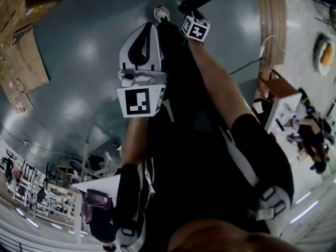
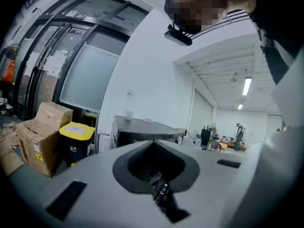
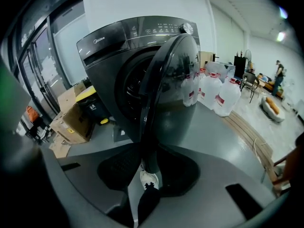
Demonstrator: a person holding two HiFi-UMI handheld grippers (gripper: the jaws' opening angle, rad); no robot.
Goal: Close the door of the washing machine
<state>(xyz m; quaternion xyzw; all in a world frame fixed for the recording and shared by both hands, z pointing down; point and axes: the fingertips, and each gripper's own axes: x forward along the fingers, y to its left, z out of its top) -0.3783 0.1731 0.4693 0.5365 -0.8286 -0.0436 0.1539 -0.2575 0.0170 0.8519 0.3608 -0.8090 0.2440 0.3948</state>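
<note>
The dark grey washing machine [image 3: 118,46] fills the right gripper view, its round door [image 3: 175,84] swung about halfway out and turned edge-on to me. My right gripper [image 3: 148,164] points steeply down with the door's lower rim standing between its jaws. The jaws are set wide beside the rim and the pads do not clearly press on it. In the head view my left gripper [image 1: 151,27] is held out in front, jaws together with nothing in them. It is aimed across the room towards the washer's dark body [image 2: 142,129], apart from the door.
Cardboard boxes [image 3: 71,122] and a yellow-lidded bin [image 3: 92,101] stand left of the machine. Several big water jugs [image 3: 221,94] and a wooden strip [image 3: 247,132] lie to its right. The person's shoe [image 3: 148,178] is on the grey floor below the door.
</note>
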